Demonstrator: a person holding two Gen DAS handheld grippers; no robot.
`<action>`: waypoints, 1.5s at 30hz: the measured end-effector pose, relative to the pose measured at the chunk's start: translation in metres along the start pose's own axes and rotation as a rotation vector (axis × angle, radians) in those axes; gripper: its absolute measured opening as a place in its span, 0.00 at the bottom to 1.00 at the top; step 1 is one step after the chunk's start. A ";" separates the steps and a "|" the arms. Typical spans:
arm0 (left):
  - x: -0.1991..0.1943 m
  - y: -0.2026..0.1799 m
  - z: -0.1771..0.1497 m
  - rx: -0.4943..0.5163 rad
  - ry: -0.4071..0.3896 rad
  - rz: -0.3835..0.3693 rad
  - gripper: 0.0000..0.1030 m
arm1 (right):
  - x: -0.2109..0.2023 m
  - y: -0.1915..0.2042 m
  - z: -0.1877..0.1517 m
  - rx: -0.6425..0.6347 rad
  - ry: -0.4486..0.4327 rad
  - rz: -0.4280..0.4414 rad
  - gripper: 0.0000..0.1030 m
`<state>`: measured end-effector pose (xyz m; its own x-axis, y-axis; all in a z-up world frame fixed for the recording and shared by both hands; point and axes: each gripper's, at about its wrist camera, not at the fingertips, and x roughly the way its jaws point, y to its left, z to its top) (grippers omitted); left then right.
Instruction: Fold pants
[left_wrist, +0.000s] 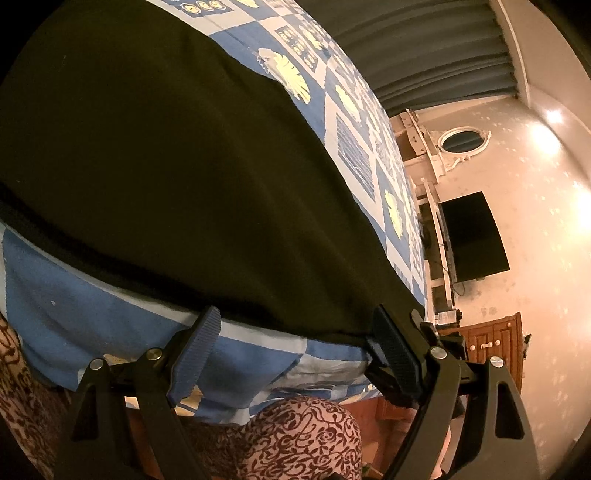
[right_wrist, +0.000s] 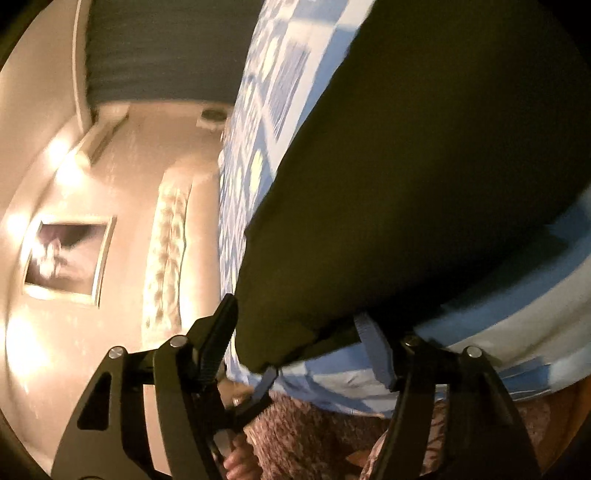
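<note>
On the bed, dark pants (left_wrist: 177, 166) lie spread flat over a blue and white patterned sheet (left_wrist: 74, 314), reaching almost to the near edge of the mattress.

Seen from the left wrist, the left claw (left_wrist: 295, 334) stands wide apart at that near edge. Its left finger (left_wrist: 195, 354) rests against the sheet just below the hem of the pants, and its right finger (left_wrist: 393, 354) sits at the corner of the dark cloth. The pads do not pinch anything; the edge of the pants runs across the gap between them, and nothing is lifted. Below the claw a leg in floral print cloth (left_wrist: 303, 439) shows. Beyond the bed stand a dark screen (left_wrist: 472, 236) on the wall, a round mirror (left_wrist: 463, 140) and a wooden cabinet (left_wrist: 495, 343).

The right wrist view is blurred. The right claw (right_wrist: 295, 332) is also apart, though less widely. A rounded corner of the pants (right_wrist: 406, 166) hangs down into the gap between its two fingers. The left finger (right_wrist: 218, 339) is just beside the cloth's edge, and the right finger (right_wrist: 373, 350) lies close against the underside of the fabric, but the pads are not pressed together on it. Whether either pad actually touches the cloth cannot be told through the blur. A framed picture (right_wrist: 68, 258) hangs on the wall to the left.
</note>
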<state>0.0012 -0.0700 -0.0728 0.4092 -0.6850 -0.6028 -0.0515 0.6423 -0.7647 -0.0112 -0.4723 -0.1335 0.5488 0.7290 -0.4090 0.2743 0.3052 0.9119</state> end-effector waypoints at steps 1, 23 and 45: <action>-0.001 0.000 0.000 0.000 -0.002 0.000 0.80 | 0.005 0.002 -0.001 -0.011 0.022 0.000 0.62; -0.004 -0.008 0.004 0.060 -0.005 0.041 0.80 | -0.087 0.010 0.008 -0.080 -0.066 -0.004 0.51; -0.049 -0.001 0.049 0.161 -0.132 0.152 0.81 | -0.271 -0.075 0.172 -0.079 -0.225 -0.396 0.48</action>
<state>0.0254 -0.0204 -0.0311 0.5234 -0.5323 -0.6654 0.0197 0.7882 -0.6151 -0.0445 -0.7985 -0.0962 0.5741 0.3987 -0.7152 0.4407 0.5857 0.6803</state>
